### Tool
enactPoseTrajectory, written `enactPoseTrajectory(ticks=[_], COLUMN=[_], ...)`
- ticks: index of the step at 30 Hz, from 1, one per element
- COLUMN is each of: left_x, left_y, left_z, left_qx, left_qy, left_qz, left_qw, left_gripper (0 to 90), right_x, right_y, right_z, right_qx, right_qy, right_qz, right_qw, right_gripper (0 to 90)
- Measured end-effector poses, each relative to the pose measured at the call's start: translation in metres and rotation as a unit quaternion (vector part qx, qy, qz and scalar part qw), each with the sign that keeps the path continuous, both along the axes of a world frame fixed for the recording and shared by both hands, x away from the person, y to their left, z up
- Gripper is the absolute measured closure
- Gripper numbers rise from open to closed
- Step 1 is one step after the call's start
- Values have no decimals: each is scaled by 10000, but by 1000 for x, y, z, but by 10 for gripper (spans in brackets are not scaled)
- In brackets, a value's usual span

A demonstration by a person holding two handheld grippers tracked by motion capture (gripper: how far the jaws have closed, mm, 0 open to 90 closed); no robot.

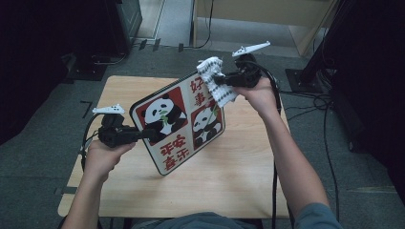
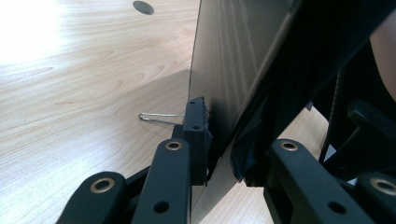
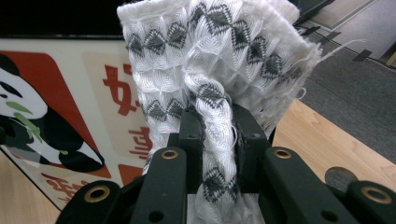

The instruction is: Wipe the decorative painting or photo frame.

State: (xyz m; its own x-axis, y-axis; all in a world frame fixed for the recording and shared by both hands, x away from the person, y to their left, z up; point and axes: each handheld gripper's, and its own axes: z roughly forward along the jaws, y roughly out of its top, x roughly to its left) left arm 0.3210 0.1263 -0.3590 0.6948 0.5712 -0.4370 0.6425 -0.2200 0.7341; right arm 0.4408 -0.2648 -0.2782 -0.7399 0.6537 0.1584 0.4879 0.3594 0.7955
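Observation:
A square board (image 1: 176,124) printed with pandas and red characters is held tilted above the wooden table (image 1: 229,162). My left gripper (image 1: 152,133) is shut on its left edge. In the left gripper view the jaws of my left gripper (image 2: 219,144) clamp the board's thin edge, and the board's plain back (image 2: 233,60) faces the camera. My right gripper (image 1: 220,81) is shut on a white cloth (image 1: 227,95) with a grey diamond pattern, which lies against the board's upper right corner. In the right gripper view my right gripper (image 3: 218,135) pinches the bunched cloth (image 3: 215,56) in front of the board's printed face (image 3: 70,93).
A thin wire clip (image 2: 156,117) lies on the table (image 2: 70,93) beside the board's edge. A round cable hole (image 2: 143,6) sits farther off. Cables (image 1: 310,95) run over the grey floor to the right of the table, and dark equipment stands around it.

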Motion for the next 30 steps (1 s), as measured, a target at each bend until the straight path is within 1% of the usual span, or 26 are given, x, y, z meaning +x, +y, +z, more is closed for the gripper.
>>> enactPoseTrajectory(ticks=[2,3,5,6,10,13,18,22,30], left_x=[0,-1,-1,0,0,0,0,0,0], left_y=[0,0,0,0,0,0,0,0,0], left_z=[0,0,0,0,0,0,0,0,0], left_qx=[-17,-4,-7,-16,-1,-29,-17,-13,-15], left_qy=[22,-4,-5,-8,-22,29,6,-3,4], left_qz=[14,20,13,8,-2,6,-6,-4,7], left_qw=[10000,10000,10000,10000,10000,10000,10000,10000,10000], left_gripper=[768,769,769,769,770,770,771,770,771], right_x=[-1,-2,-2,-2,-2,-3,-4,-6,-10], right_y=[0,-1,-1,-2,-3,-3,-3,-3,-5], right_z=[-3,-5,-7,-10,-17,-21,-24,-27,-34], right_qx=[6,19,18,28,57,77,83,70,48], right_qy=[-19,-21,-6,5,49,82,45,84,47], right_qz=[28,40,60,63,49,60,84,87,104], right_qw=[10000,10000,10000,10000,10000,9999,9999,9999,9999], right_gripper=[777,777,777,777,777,777,776,776,775])
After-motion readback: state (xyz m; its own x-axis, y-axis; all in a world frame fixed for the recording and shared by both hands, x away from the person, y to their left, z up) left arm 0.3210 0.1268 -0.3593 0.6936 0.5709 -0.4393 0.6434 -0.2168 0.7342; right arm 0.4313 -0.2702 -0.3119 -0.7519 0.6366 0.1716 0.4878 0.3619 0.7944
